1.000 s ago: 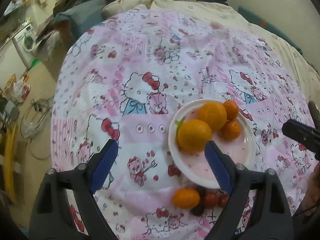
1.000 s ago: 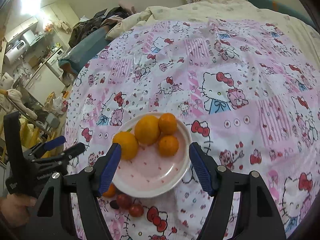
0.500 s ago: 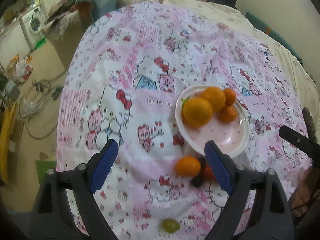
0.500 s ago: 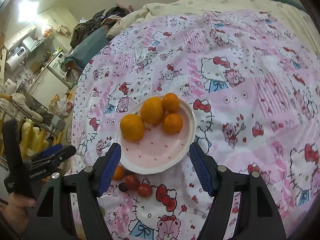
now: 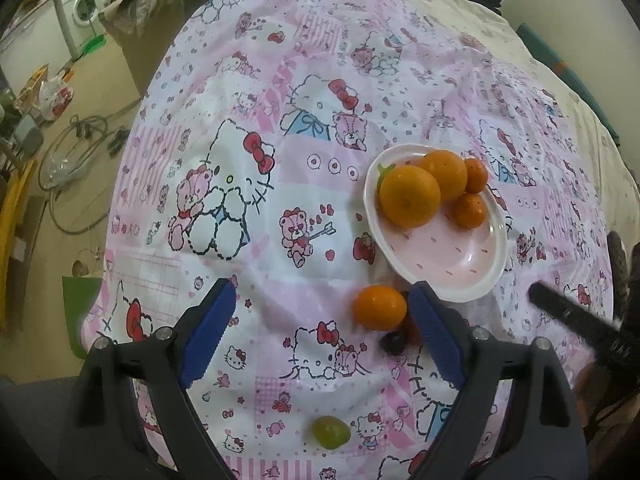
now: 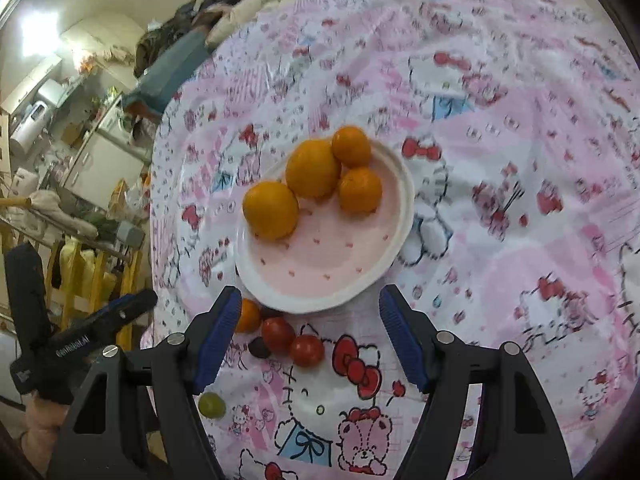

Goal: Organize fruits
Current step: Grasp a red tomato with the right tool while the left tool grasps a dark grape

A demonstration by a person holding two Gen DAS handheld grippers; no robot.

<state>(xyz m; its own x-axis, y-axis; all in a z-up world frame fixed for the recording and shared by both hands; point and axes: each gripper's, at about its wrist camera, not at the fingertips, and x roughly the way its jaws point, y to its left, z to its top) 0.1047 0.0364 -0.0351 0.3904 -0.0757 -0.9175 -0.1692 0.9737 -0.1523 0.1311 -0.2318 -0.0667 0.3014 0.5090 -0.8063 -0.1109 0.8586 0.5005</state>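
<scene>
A pink plate (image 5: pixel 476 256) (image 6: pixel 320 272) on the cartoon-print cloth holds several oranges (image 5: pixel 410 196) (image 6: pixel 312 168). Just off its near rim lie a small orange (image 5: pixel 379 307) (image 6: pixel 247 316), two red tomatoes (image 6: pixel 306 350), a dark grape (image 5: pixel 394 342) (image 6: pixel 259 347) and, nearer the cloth's edge, a green grape (image 5: pixel 331 432) (image 6: pixel 211 405). My left gripper (image 5: pixel 320 332) hovers open over the cloth, its right finger beside the small orange and hiding the tomatoes. My right gripper (image 6: pixel 308 332) is open above the tomatoes, nothing between its pads.
The patterned cloth (image 5: pixel 248 184) covers a rounded surface that drops off at the left. Beyond that edge are a floor with cables (image 5: pixel 76 148), a washing machine (image 5: pixel 82 12) and clutter. The other hand-held gripper (image 6: pixel 80 336) shows at the left of the right wrist view.
Both grippers have sunk toward the cloth. The left view shifted, so the plate now sits upper right and the green grape has come into sight. Jaws unchanged.
</scene>
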